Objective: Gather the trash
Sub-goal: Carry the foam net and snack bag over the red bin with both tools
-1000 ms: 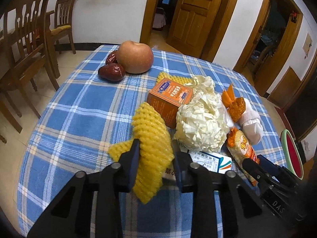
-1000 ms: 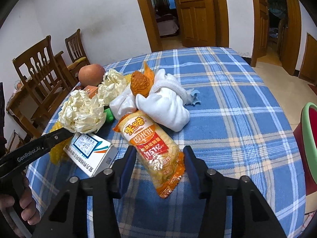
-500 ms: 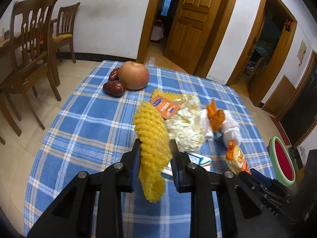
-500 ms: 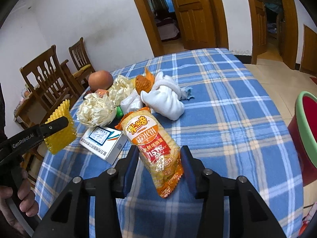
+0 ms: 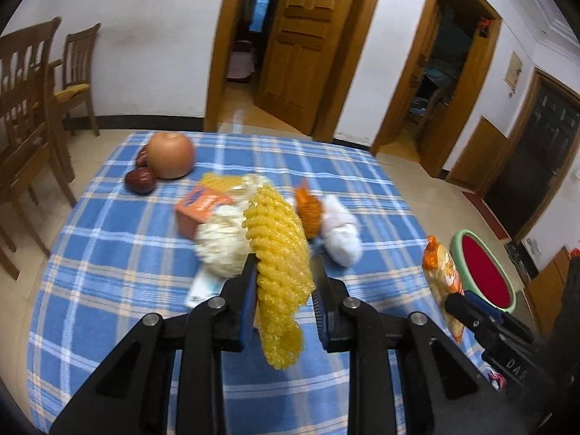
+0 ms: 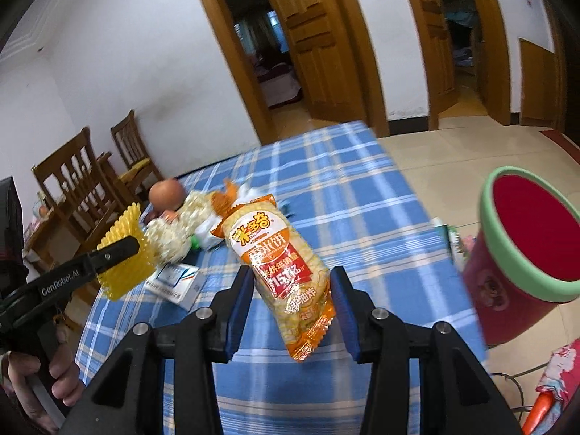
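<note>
- At centre frame of the left wrist view, the left gripper [image 5: 282,282] pinches a yellow foam fruit net [image 5: 277,253].
- The right gripper [image 6: 290,290] clamps an orange rice-cracker packet [image 6: 279,253], with a red green-rimmed bin [image 6: 525,239] at right.

Apple [image 5: 169,154] beside two red dates [image 5: 140,180], wooden chairs [image 5: 27,108], open doors [image 5: 301,54]

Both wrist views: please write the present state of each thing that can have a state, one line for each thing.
left gripper: shut on the yellow foam net, held above the table.
right gripper: shut on the snack packet, held above the table.
red bin: upright beside the table, mouth open.
apple: resting on the table.
wooden door: standing open.
</note>
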Action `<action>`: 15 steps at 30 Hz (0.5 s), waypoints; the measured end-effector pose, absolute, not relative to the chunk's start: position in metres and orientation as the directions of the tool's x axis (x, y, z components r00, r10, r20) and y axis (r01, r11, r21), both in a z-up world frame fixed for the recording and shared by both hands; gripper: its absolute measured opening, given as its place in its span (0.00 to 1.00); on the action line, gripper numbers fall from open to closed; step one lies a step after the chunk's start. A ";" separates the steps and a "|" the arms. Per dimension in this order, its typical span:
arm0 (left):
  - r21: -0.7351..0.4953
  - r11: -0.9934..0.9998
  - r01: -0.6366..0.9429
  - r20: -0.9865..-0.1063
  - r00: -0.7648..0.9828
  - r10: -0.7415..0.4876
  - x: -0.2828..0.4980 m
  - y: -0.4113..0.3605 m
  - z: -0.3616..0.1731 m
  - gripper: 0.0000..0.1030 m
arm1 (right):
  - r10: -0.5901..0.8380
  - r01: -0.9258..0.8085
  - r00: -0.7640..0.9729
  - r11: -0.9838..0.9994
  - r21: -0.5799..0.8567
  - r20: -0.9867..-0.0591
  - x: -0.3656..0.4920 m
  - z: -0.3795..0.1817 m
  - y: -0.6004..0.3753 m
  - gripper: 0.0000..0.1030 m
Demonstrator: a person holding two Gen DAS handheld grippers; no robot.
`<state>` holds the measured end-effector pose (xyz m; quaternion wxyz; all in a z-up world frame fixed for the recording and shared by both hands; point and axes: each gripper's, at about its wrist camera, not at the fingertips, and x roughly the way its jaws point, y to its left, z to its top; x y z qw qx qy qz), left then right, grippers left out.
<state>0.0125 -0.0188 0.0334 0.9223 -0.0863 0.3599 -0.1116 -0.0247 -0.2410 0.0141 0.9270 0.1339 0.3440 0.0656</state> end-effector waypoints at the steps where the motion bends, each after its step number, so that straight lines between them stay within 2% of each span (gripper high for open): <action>1: -0.244 0.957 0.158 -0.644 0.711 -0.282 0.013 -0.024 0.035 0.26 | 0.203 -0.017 0.760 0.956 0.294 -0.617 -0.027 0.016 -0.248 0.45; 15: -0.227 0.905 0.360 -0.638 0.647 -0.418 0.031 -0.129 0.049 0.26 | -0.020 0.211 0.788 0.947 0.241 -0.615 -0.045 0.031 -0.355 0.45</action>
